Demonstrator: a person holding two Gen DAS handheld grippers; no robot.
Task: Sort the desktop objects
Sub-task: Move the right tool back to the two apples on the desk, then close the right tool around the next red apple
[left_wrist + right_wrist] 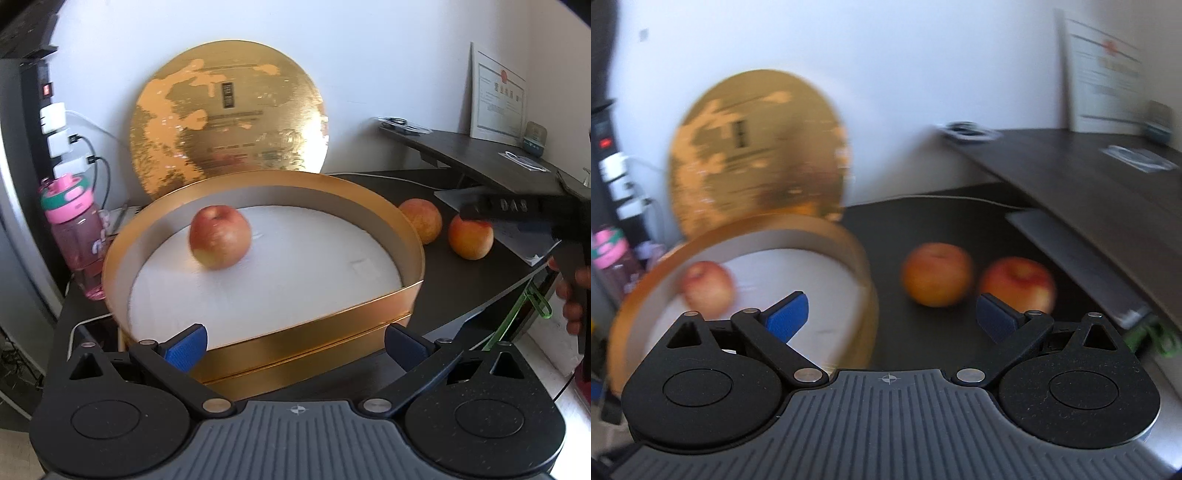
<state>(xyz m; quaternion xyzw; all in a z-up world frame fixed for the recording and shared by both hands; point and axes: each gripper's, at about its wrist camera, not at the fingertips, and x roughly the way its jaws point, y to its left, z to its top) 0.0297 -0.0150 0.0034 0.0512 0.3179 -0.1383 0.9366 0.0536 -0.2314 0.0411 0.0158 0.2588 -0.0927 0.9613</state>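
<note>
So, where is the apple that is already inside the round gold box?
In the left wrist view, the apple sits on the white lining of the gold box, toward its back left, in front of the upright gold lid.

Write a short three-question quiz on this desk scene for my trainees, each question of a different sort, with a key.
1. How many apples lie inside the gold box?
2. True or false: the gold lid lies flat on the desk.
3. Multiple choice: the right gripper is A) shut on an apple, B) open and empty, C) shut on the lid.

Key
1. One, the apple in the box; the two other apples sit on the desk beside it.
2. False: it stands on edge behind the box.
3. B.
</note>
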